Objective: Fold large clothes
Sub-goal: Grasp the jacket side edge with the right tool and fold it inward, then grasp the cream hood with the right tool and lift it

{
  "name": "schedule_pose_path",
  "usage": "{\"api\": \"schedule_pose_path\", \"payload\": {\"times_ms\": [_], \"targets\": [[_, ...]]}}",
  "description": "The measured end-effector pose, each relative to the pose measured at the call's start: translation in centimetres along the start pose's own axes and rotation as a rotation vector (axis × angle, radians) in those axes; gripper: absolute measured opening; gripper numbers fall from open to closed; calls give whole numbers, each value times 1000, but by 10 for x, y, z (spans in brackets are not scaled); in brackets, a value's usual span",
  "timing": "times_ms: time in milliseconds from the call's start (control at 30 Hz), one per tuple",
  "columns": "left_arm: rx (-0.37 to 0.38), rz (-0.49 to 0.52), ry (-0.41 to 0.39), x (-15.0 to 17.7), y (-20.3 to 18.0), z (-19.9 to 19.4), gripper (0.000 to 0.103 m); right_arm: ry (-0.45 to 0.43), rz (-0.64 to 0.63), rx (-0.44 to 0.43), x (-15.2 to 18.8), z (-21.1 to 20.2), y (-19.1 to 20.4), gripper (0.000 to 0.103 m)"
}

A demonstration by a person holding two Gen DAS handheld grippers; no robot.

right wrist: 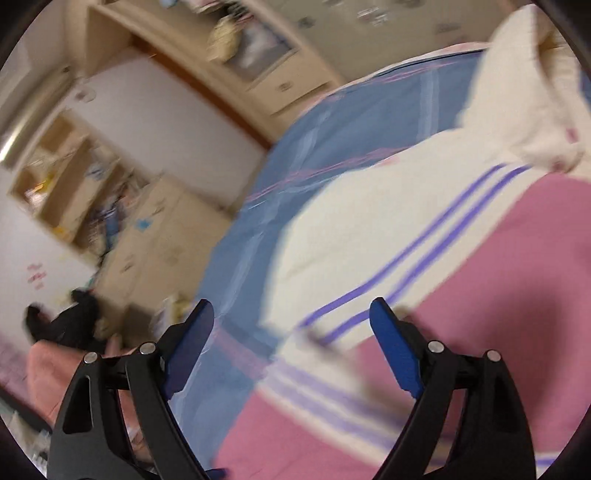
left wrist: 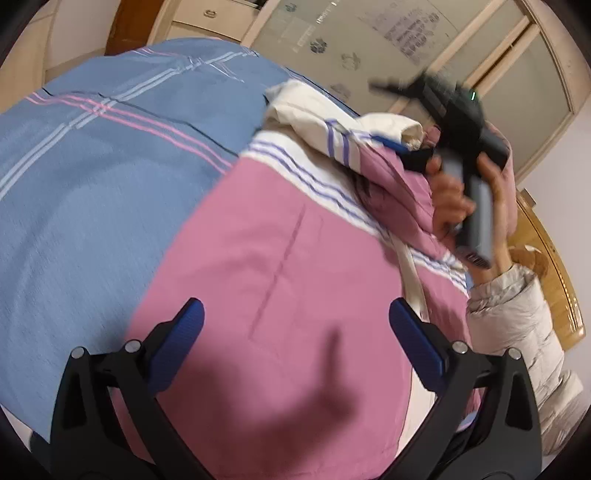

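The right-wrist view was motion-blurred throughout: the shelving unit (right wrist: pixel 66 184) against the wall showed only coloured smears, and its contents could not be identified. A dark shape (right wrist: pixel 70 317) at the lower left was possibly the other gripper. In the left-wrist view, the right gripper (left wrist: pixel 391 88) was blurred, its jaw tips indistinct, and the hand (left wrist: pixel 454 199) gripping it covered part of the pink garment (left wrist: pixel 295 258). The garment's lower edge was cut off by the frame. The print on the cabinet door (left wrist: pixel 406 33) was illegible.
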State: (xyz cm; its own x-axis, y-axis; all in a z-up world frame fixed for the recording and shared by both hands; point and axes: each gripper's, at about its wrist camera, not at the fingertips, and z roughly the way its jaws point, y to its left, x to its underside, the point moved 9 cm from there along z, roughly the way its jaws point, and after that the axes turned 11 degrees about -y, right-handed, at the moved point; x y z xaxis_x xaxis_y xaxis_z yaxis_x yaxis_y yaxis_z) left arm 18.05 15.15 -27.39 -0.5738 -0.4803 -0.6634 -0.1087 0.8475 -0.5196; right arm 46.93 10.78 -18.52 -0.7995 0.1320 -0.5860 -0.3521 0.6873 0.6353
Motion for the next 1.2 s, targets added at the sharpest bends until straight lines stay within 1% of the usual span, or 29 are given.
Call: {"api": "schedule_pose_path", "payload": {"times_ms": [33,100,133,167,200,233,333,367,400,433,500,533,600,633,667,700,733,767,867,900,933,1000,1100,1133,1167,1200], "targets": [[-1,-6,-3,-4,1,0,101,39,22,31,5,10,-18,87],[4,-18,-13,-14,3,-3,101,162,26,75,27,33,-45,86],[2,-22,-17,-16,4,-3,101,219,-49,125,40,44,-47,86],[0,-25,-19,-18,5,-4,101,222,-121,162,40,43,-41,86],[0,-28,-23,-21,6,-5,101,219,-158,180,41,41,-34,86],[0,-30,-26,-22,7,-6,101,206,-195,152,38,37,-14,87],[1,-46,-37,-27,11,-7,101,136,-191,-104,23,27,54,86],[6,-53,-40,-30,11,-5,101,123,-180,-153,16,31,70,86],[13,-59,-43,-32,10,-4,101,126,-171,-176,13,36,77,86],[17,-60,-45,-35,10,-2,101,142,-160,-184,8,52,83,86],[17,-56,-52,-37,9,-2,101,159,-129,-138,5,80,73,86],[17,-52,-56,-37,10,-2,101,179,-86,-120,6,103,66,86],[13,-54,-58,-37,12,-2,101,243,11,-112,19,134,50,87],[10,-61,-55,-36,15,0,101,280,50,-102,31,150,41,87],[9,-69,-50,-35,17,2,101,296,21,-77,42,161,38,87],[8,-74,-46,-35,18,4,101,289,-30,-67,47,156,33,87],[9,-78,-40,-35,19,6,101,283,-85,-68,48,151,39,88],[10,-80,-36,-35,19,8,101,277,-109,-83,46,144,46,88],[12,-70,-34,-35,16,9,101,234,-66,-173,33,104,54,87],[13,-66,-35,-35,13,9,101,212,-65,-188,25,90,53,87],[13,-61,-36,-35,12,8,101,170,-79,-179,16,71,47,87],[9,-53,-36,-34,9,8,101,82,-100,-141,0,33,26,87],[9,-45,-38,-35,3,7,101,-34,-56,-96,-29,-14,-15,87],[12,-44,-37,-36,1,7,101,-72,-24,-50,-35,-30,-40,87],[15,-39,-35,-39,-4,9,101,-80,12,51,-38,-39,-72,88],[17,-31,-33,-41,-9,10,101,-40,37,184,-33,-40,-107,88]]}}
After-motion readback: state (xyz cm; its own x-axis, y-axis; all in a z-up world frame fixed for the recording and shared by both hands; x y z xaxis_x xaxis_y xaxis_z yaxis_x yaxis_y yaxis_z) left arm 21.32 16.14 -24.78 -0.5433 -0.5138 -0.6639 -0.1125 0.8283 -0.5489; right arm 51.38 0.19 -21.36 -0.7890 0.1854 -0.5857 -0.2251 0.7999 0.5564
